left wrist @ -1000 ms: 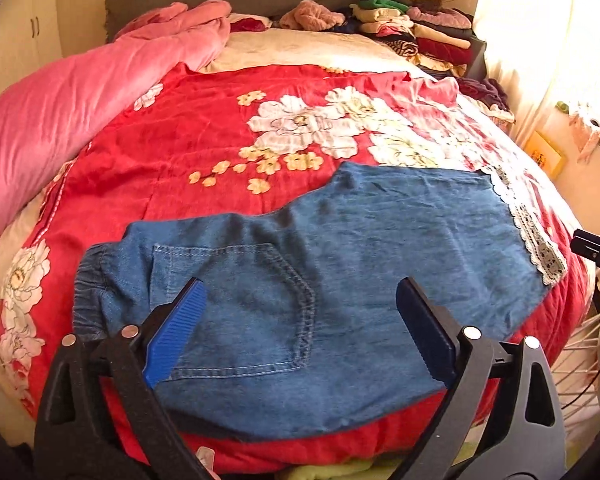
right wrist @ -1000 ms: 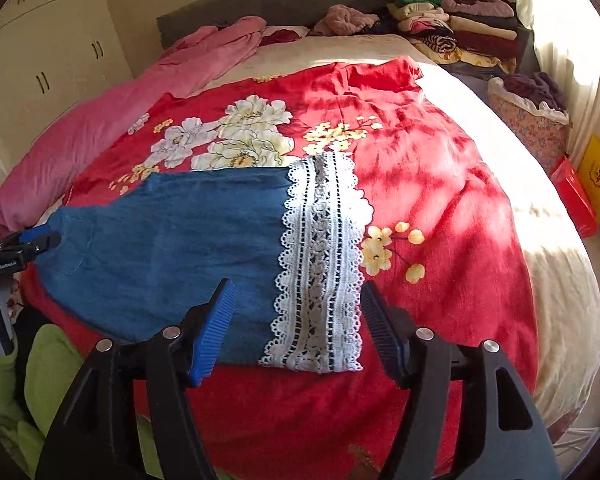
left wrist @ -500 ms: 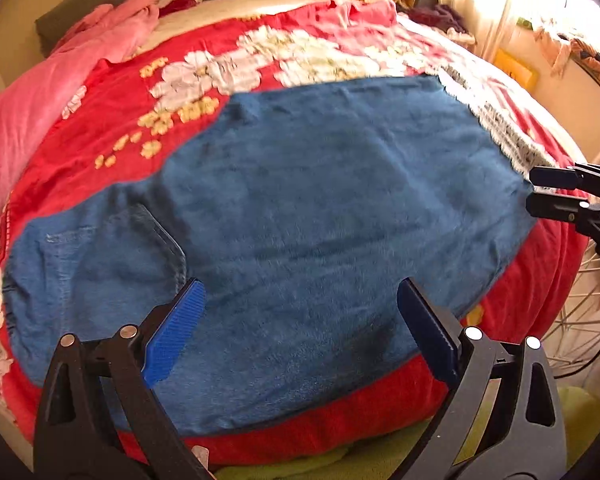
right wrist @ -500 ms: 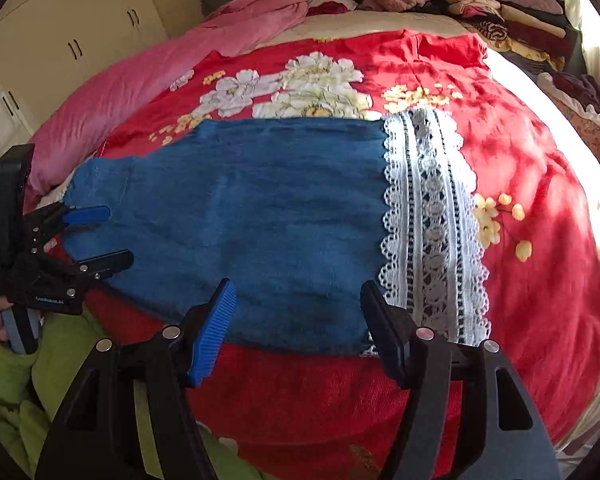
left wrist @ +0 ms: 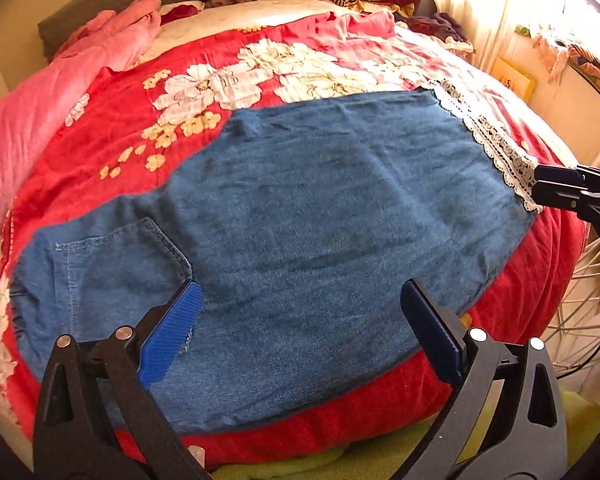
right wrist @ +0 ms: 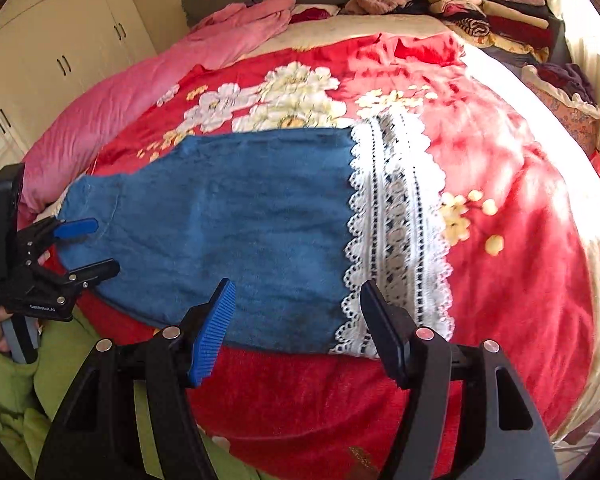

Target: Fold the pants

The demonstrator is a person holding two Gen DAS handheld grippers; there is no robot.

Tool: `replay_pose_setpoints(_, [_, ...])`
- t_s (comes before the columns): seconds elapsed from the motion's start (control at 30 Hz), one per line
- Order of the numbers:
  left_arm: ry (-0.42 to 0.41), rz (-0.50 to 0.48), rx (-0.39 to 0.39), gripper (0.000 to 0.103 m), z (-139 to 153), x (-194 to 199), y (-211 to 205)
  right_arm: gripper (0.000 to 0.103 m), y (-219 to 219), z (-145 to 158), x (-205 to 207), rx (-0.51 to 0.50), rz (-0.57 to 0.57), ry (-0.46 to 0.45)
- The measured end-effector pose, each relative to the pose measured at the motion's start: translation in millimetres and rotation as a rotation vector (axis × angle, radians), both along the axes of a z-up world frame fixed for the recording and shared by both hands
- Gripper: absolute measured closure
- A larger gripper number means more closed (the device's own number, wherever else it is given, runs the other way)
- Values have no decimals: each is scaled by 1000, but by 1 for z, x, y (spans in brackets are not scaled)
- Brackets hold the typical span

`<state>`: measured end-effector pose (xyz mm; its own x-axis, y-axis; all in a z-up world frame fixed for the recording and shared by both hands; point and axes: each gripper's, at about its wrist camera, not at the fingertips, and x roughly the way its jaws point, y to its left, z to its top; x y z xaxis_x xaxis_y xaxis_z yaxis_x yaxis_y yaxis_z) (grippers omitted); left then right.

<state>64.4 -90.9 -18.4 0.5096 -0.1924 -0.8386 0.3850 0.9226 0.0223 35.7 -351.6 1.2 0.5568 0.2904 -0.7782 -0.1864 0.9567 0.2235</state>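
Blue denim pants (left wrist: 320, 216) lie flat across the red floral blanket (left wrist: 112, 128), folded leg on leg, back pocket (left wrist: 116, 264) at the left and white lace hem (right wrist: 396, 232) at the right. My left gripper (left wrist: 300, 300) hovers open over the near edge just right of the pocket, nothing between its blue pads. It also shows in the right wrist view as the left gripper (right wrist: 90, 248), open by the waist end. My right gripper (right wrist: 298, 292) hangs open above the near edge beside the lace, and appears as the right gripper (left wrist: 572, 196) past the hem.
A pink quilt (right wrist: 140, 84) runs along the bed's left side. Stacked folded clothes (right wrist: 496, 4) sit at the head. White wardrobe doors (right wrist: 60, 48) stand at far left, a wire rack (left wrist: 580, 300) at the bed's right. Green cloth (right wrist: 52, 360) lies below the near edge.
My left gripper slid right along the pants, from over the pocket to beside it, and rolled. My right gripper shifted left and lower, from over the lace to the denim beside it.
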Motion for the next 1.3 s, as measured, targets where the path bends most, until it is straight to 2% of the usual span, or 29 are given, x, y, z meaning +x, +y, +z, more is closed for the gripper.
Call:
replay_pose_setpoints(0.53, [-80, -62, -3, 10, 44, 29, -40, 39, -40, 32, -9, 17, -86, -96])
replay_pose_setpoints(0.9, [-120, -127, -14, 10, 63, 66, -85, 39, -63, 35, -11, 40, -135, -114])
replay_pose_setpoints(1.03, [-110, -163, -25, 10, 58, 83, -103, 39, -66, 26, -8, 55, -140, -98])
replay_pose_setpoints(1.3, [-80, -222, 51, 10, 28, 120, -139, 39, -59, 4, 3, 63, -117, -53])
